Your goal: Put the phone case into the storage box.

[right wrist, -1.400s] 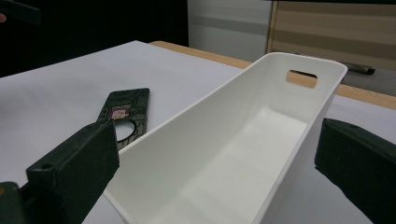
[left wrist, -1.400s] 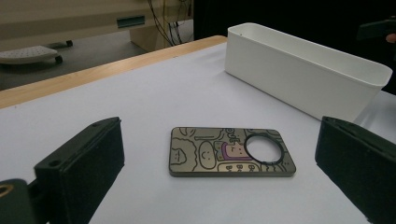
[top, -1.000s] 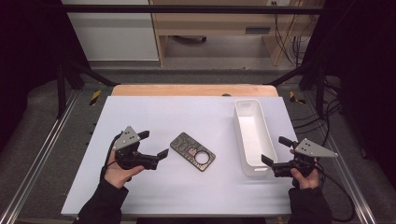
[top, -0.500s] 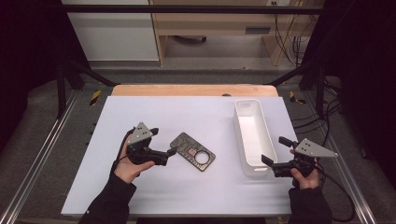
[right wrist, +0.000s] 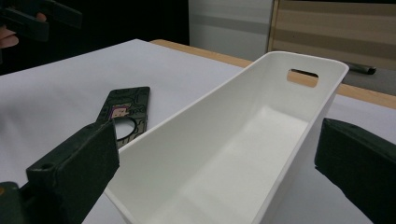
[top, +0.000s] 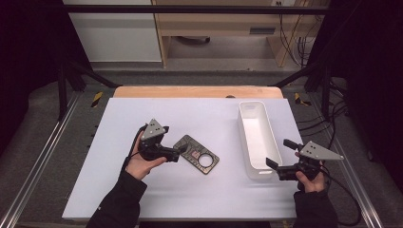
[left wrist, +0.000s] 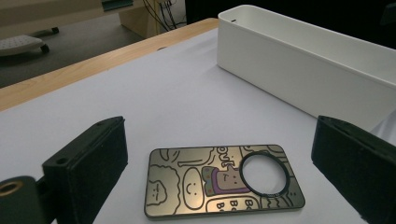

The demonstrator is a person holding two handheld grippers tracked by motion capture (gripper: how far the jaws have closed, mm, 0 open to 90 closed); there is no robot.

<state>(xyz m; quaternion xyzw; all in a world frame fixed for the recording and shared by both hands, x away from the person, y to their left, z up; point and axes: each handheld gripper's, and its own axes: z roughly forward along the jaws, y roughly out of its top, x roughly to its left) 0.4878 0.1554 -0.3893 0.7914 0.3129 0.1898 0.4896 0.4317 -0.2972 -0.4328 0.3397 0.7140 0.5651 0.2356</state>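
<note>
A dark metal card [top: 196, 154] with cartoon drawings and a round hole lies flat on the white table top [top: 190, 118]. My left gripper [top: 179, 152] is at the card's left end, open. In the left gripper view the card [left wrist: 205, 186] lies between the wide-apart jaws of that gripper [left wrist: 219, 149], with no contact. My right gripper [top: 280, 153] is open at the near end of a long white bin [top: 259, 137]. In the right gripper view the empty bin [right wrist: 308, 63] sits between that gripper's [right wrist: 217, 156] jaws, with the card [right wrist: 123, 112] to its left.
The bin stands lengthwise on the right part of the table. A wooden strip [top: 197, 91] runs along the table's far edge, and metal rails [top: 43, 161] run down both sides. Cables [top: 318, 118] hang at the right. In the right gripper view the left gripper [right wrist: 28, 18] appears at top left.
My left gripper has moved right across the table up to the card's left end. The right gripper, the bin and the card have stayed where they were.
</note>
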